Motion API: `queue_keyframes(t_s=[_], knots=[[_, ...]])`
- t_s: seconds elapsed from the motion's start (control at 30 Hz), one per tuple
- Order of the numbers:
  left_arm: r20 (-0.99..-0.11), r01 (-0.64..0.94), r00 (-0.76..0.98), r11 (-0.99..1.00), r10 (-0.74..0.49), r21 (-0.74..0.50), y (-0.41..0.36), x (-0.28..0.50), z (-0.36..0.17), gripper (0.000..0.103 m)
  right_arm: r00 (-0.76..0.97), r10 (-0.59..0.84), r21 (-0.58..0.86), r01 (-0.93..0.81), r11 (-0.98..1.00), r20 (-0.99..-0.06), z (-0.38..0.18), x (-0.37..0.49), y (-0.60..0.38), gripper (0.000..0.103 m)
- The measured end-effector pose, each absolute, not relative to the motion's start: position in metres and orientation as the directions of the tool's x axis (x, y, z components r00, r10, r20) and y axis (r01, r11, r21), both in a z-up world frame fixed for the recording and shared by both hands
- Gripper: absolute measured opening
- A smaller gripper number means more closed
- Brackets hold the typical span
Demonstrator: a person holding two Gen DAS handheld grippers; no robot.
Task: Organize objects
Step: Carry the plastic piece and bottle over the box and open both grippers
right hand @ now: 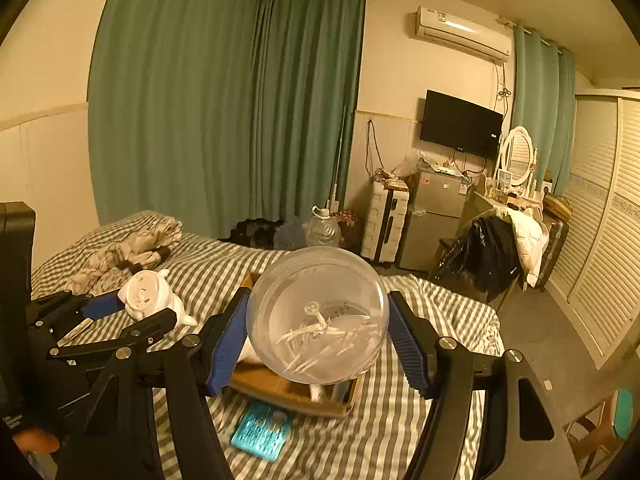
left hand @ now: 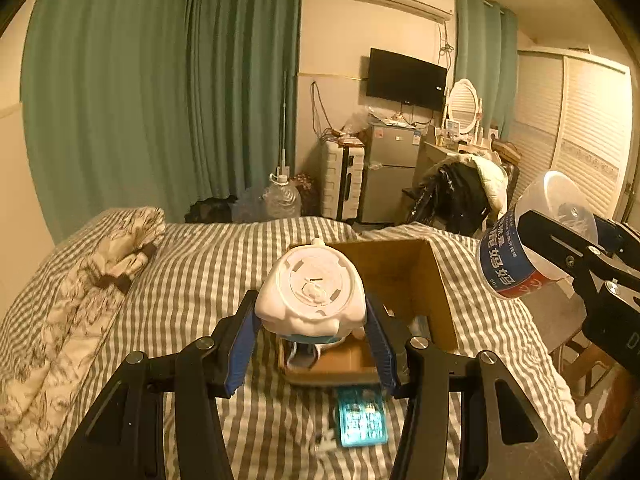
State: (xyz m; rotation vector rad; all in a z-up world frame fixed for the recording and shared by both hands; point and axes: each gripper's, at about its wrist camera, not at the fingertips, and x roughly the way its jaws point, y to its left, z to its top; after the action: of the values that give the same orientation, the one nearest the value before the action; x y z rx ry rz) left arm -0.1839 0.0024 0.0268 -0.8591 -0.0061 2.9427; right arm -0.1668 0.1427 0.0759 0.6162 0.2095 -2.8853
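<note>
My left gripper (left hand: 311,312) is shut on a white figurine (left hand: 310,292), held bottom-up above an open cardboard box (left hand: 404,280) on the striped bed; it also shows in the right wrist view (right hand: 150,298). My right gripper (right hand: 318,320) is shut on a clear plastic jar (right hand: 318,314) with thin white sticks inside, held above the same box (right hand: 296,394). In the left wrist view the jar (left hand: 532,236) shows a blue and red label at the right. A teal blister pack (left hand: 362,418) lies on the bed just in front of the box, also seen in the right wrist view (right hand: 260,430).
The striped bed (left hand: 208,272) has a crumpled patterned quilt (left hand: 80,292) at the left. Beyond it stand green curtains (left hand: 160,92), a water jug (left hand: 282,198), a white suitcase (left hand: 342,180), a small fridge (left hand: 388,172) and a chair with clothes (left hand: 460,192).
</note>
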Motion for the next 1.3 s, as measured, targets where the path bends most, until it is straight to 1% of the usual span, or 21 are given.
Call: queue_keyframes(t_s=[0.17, 0.33, 0.57, 0.87, 1.0, 1.1, 1.17, 1.23, 1.27, 1.3], knots=[[-0.558, -0.100, -0.825, -0.995, 0.092, -0.015, 0.014, -0.219, 0.016, 0.052, -0.895, -0.158, -0.086, 0.212, -0.974, -0.417, 0.072, -0.205, 0.145, 0.066], [-0.569, -0.110, -0.818, -0.994, 0.083, 0.012, 0.023, -0.251, 0.002, 0.052, -0.891, -0.164, -0.071, 0.214, -0.974, -0.422, 0.063, -0.243, 0.146, 0.066], [-0.587, -0.119, -0.804, -0.993, 0.092, 0.009, 0.029, -0.289, -0.027, 0.052, -0.867, -0.165, -0.057, 0.217, -0.974, -0.471, 0.026, -0.296, 0.148, 0.066], [-0.623, -0.128, -0.777, -0.992, 0.087, 0.021, 0.034, -0.321, -0.060, 0.052, -0.823, -0.170, -0.039, 0.227, -0.973, -0.541, -0.027, -0.333, 0.151, 0.066], [-0.632, -0.144, -0.771, -0.989, 0.085, 0.043, 0.038, -0.330, -0.070, 0.052, -0.814, -0.156, -0.048, 0.219, -0.975, -0.559, -0.038, -0.345, 0.152, 0.066], [-0.635, -0.157, -0.766, -0.987, 0.104, 0.028, 0.038, -0.334, -0.076, 0.053, -0.811, -0.163, -0.034, 0.220, -0.975, -0.562, -0.043, -0.351, 0.155, 0.066], [-0.646, -0.172, -0.753, -0.985, 0.127, 0.007, 0.037, -0.335, -0.079, 0.059, -0.806, -0.170, -0.021, 0.221, -0.975, -0.567, -0.047, -0.354, 0.158, 0.067], [-0.657, -0.172, -0.742, -0.985, 0.132, -0.005, 0.035, -0.333, -0.080, 0.091, -0.804, -0.176, -0.017, 0.226, -0.974, -0.568, -0.048, -0.354, 0.158, 0.073], [-0.651, -0.162, -0.748, -0.987, 0.127, -0.007, 0.034, -0.330, -0.079, 0.094, -0.819, -0.174, -0.021, 0.221, -0.975, -0.547, -0.045, -0.350, 0.160, 0.079], [-0.638, -0.154, -0.760, -0.988, 0.127, -0.014, 0.032, -0.325, -0.076, 0.095, -0.829, -0.173, -0.023, 0.218, -0.976, -0.531, -0.042, -0.345, 0.161, 0.081]])
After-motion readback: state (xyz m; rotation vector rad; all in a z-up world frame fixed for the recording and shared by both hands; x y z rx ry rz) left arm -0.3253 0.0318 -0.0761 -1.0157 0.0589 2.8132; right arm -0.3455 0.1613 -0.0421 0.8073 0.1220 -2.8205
